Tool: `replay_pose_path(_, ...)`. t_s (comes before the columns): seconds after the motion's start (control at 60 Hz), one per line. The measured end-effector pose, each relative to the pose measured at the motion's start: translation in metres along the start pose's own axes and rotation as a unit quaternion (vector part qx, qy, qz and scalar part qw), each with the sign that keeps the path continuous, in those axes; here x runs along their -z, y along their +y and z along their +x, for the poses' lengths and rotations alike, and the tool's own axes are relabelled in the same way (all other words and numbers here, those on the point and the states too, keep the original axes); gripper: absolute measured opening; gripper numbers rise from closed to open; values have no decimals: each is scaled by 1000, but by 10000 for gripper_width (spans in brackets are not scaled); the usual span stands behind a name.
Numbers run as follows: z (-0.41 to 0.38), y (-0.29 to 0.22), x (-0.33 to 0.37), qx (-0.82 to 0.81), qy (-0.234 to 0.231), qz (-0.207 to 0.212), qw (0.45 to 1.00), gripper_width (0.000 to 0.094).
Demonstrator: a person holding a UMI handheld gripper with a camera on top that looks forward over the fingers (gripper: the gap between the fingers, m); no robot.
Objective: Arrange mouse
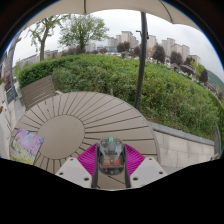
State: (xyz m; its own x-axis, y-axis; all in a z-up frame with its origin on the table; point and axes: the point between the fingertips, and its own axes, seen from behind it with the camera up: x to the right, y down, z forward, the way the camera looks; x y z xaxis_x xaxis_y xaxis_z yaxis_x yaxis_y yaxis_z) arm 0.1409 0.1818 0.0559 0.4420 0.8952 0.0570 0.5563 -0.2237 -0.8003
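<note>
Outdoors on a terrace, a round slatted table (pixel 70 125) sits under a parasol, with a hedge (pixel 130 85) and distant buildings on the far side. The gripper (pixel 111 160) hangs near the table's right edge, and the mouse (pixel 111 154) sits between its fingers, the pink pads (pixel 88 158) against both of its sides, so the jaws look clamped on it. The risk I see is the drop-off: letting go this close to the rim could send the mouse off the table, and its rounded shell could slip if the squeeze eases early.
</note>
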Motion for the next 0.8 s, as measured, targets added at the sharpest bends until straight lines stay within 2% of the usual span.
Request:
replay_pose_path(0.15, -77, -46, 35, -16, -33, 8, 999, 370)
replay_pose_path(0.3, -194, -52, 61, -16, -75, 8, 997, 370)
replay_pose_path(0.367, -248, -44, 66, -17, -95, 1, 995, 370)
replay_pose_path(0.55, -364, -4, 49, 0, -110, -10, 994, 390)
replay_pose_path(0.667, -404, 36, 28, 21, -112, -31, 993, 390)
replay_pose_path(0.8, -420, 69, 10, 24, -111, -58, 992, 471)
